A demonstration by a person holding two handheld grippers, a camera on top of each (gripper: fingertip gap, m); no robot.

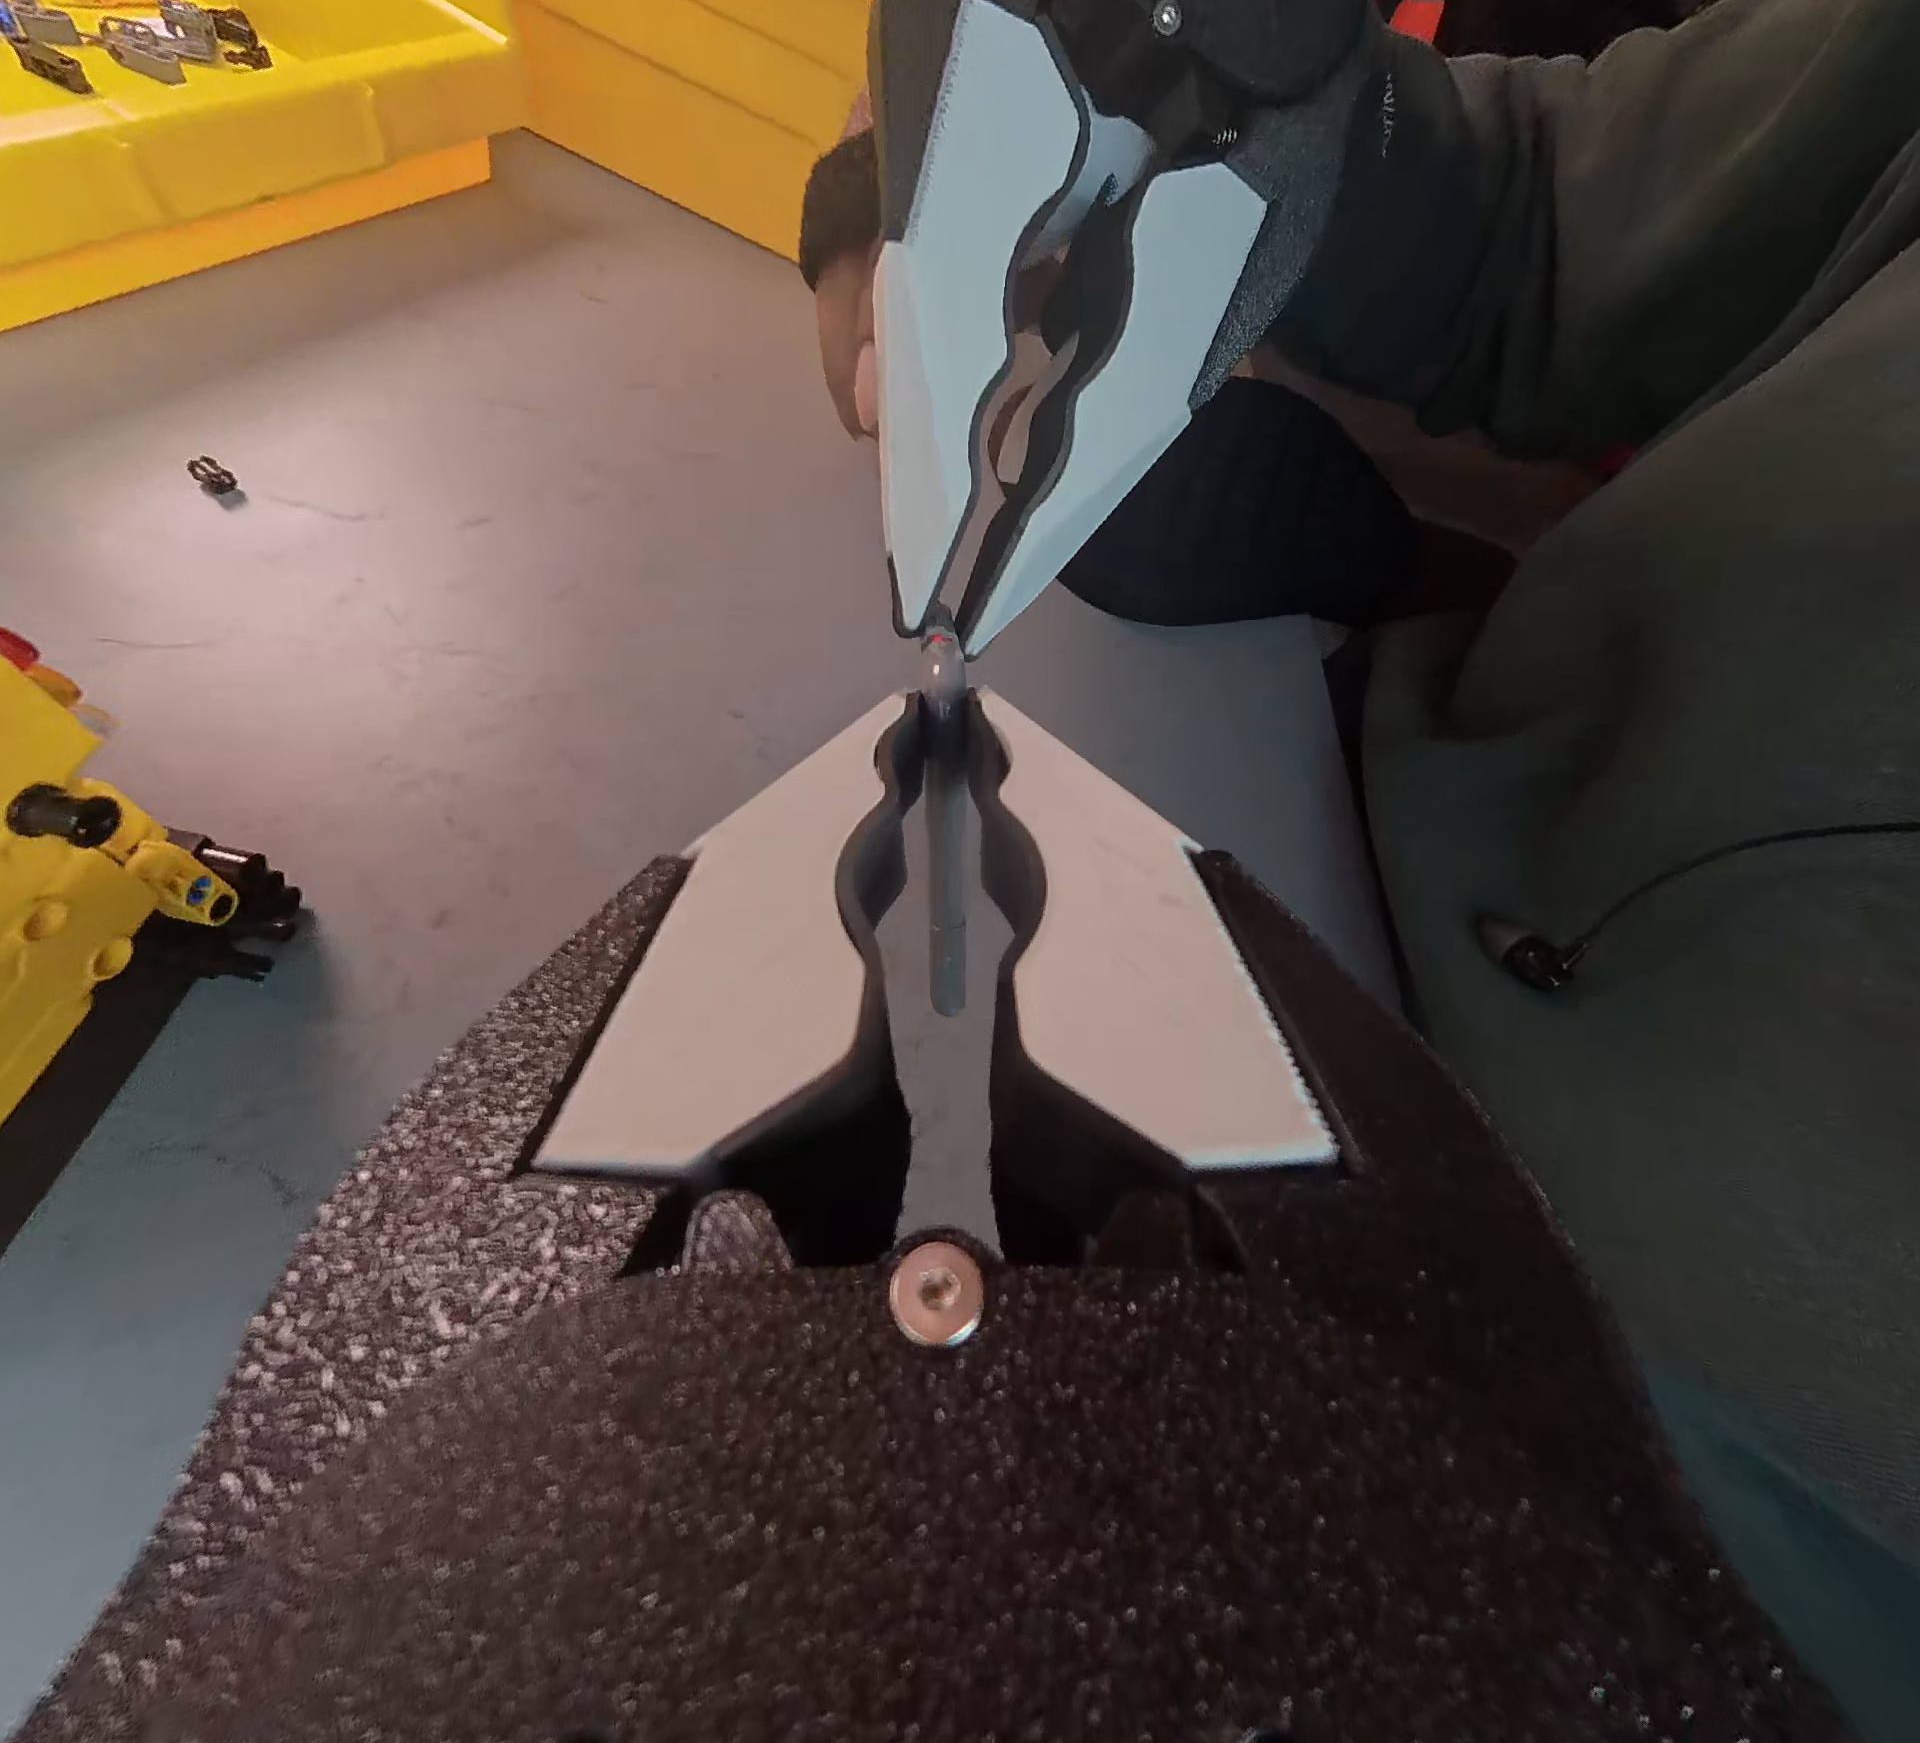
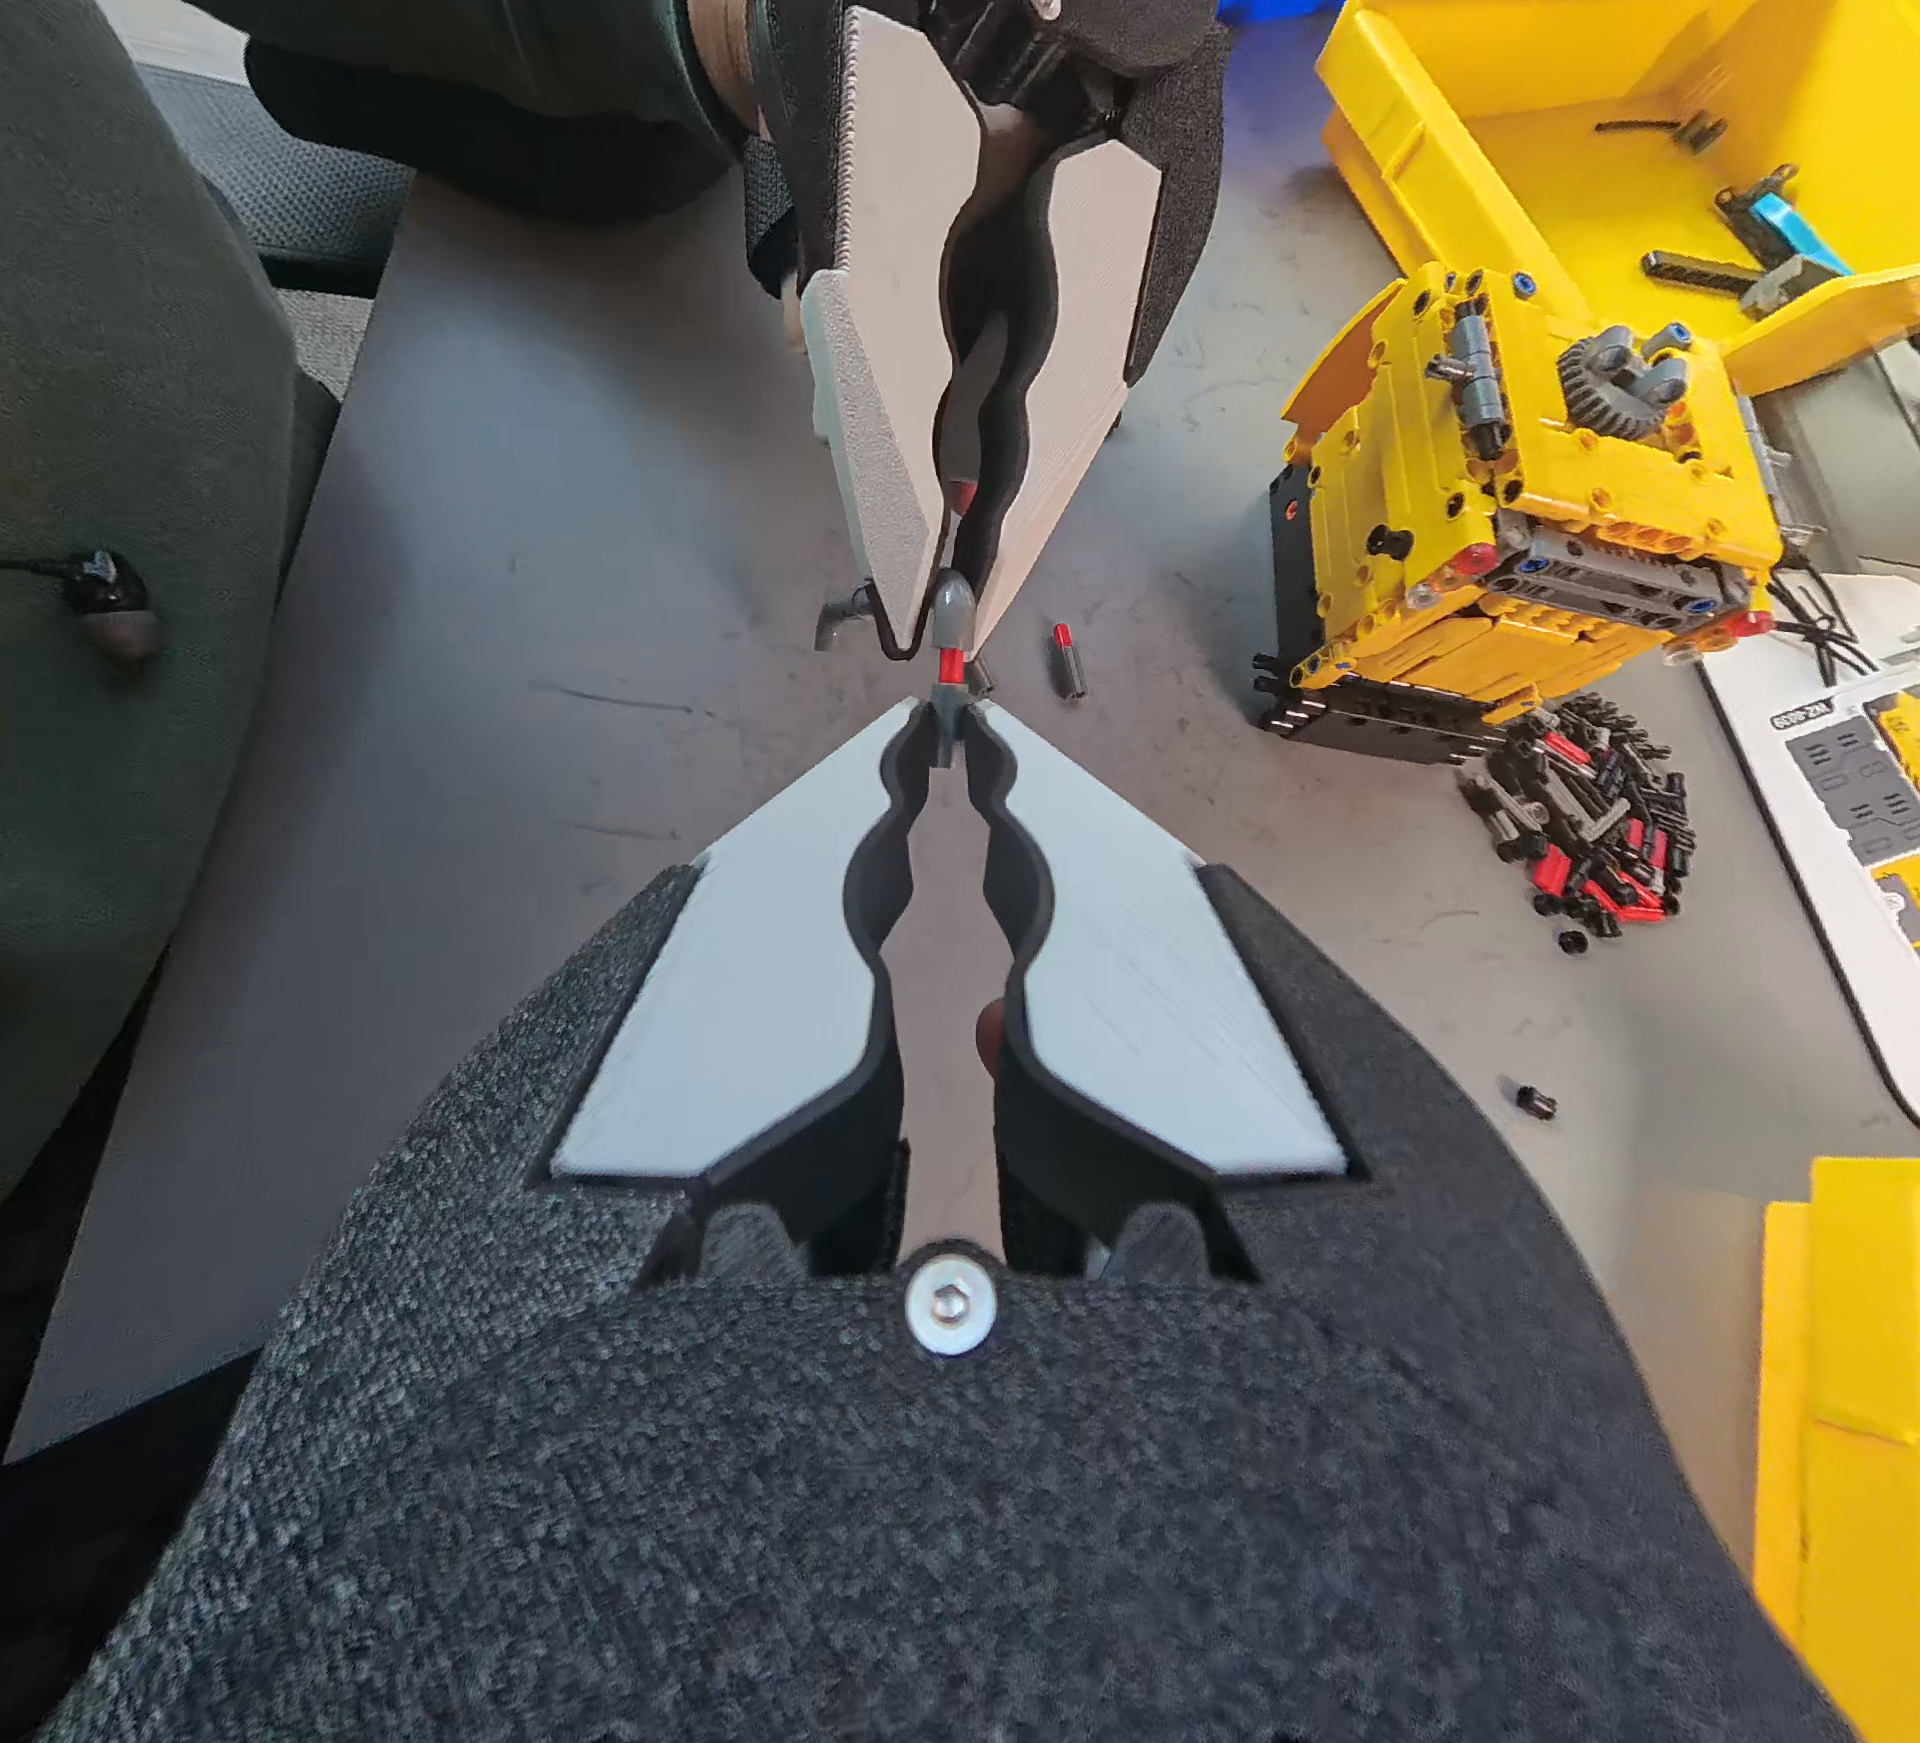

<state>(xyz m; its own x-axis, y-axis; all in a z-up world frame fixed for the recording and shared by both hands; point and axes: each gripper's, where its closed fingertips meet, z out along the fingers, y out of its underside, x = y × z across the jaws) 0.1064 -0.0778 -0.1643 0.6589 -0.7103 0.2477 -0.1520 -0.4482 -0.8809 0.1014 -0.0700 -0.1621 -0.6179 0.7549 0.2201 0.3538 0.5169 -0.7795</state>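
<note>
Left gripper [image 1: 943, 706] pinches a grey rod [image 1: 948, 872], right gripper [image 2: 945, 719] its red-banded tip [image 2: 948, 663], above bare tabletop [image 2: 499, 654]

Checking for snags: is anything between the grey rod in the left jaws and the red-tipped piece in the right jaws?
Nothing visible does. The grey rod in the left gripper appears to meet the red-tipped piece in the right gripper end to end. A loose pin lies off to the side.
</note>
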